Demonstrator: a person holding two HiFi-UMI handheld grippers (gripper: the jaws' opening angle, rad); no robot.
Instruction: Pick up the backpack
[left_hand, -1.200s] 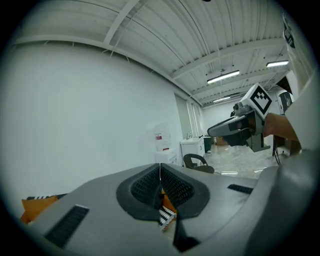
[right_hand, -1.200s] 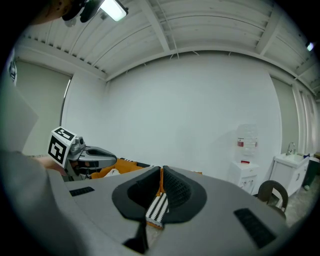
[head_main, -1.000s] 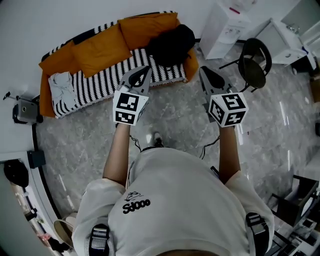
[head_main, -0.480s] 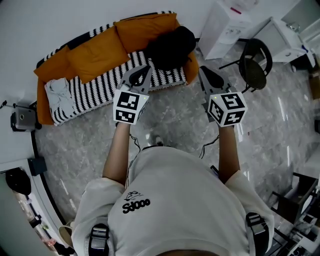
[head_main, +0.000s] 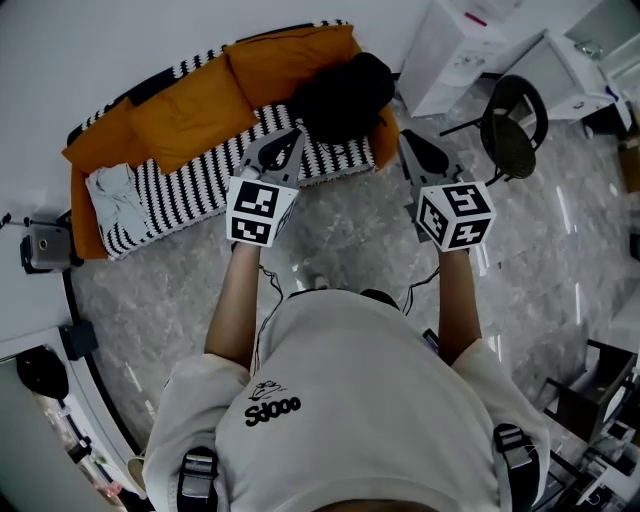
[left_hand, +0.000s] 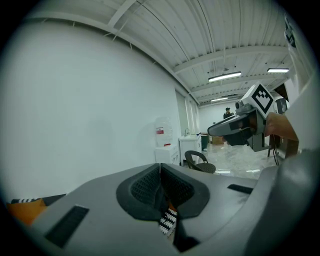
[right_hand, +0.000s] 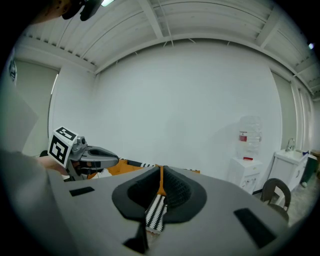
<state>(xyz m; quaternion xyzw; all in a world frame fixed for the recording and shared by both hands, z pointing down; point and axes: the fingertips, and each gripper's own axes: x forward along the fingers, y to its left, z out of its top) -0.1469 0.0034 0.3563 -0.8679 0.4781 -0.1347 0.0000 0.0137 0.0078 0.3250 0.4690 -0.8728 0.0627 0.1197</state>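
In the head view, the black backpack (head_main: 340, 95) lies at upper centre, on the right end of the striped sofa (head_main: 190, 190). The left gripper (head_main: 288, 140) and right gripper (head_main: 408, 145) are just below it, not touching it. The left gripper view shows jaws pressed together, empty. The right gripper view shows likewise.

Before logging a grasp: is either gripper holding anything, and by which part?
Nothing is held. The left gripper and right gripper are shut and empty, short of the black fabric backpack on the striped sofa.
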